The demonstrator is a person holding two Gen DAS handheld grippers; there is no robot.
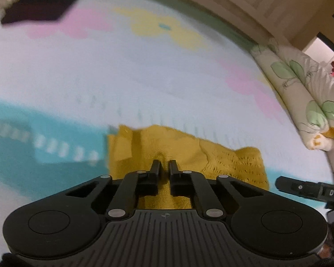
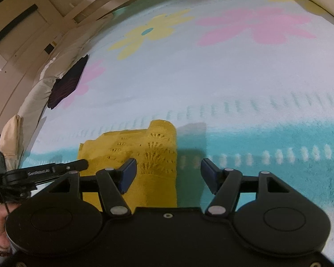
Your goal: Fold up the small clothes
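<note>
Yellow knit garment (image 1: 189, 155) lying on flowered blanket (image 1: 167, 77). Left tongs (image 1: 164, 165) pinching its fabric, likely lifting edge for fold. Right tongs (image 2: 168, 169) hovering spread over right edge, gripping nothing.

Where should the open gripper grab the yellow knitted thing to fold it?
Probably the yellow knit garment at its straight right-hand edge, coming down from above. That edge lies flat and free on the blanket, right between the right gripper and its open jaws. The left gripper already pinches the middle.
</note>
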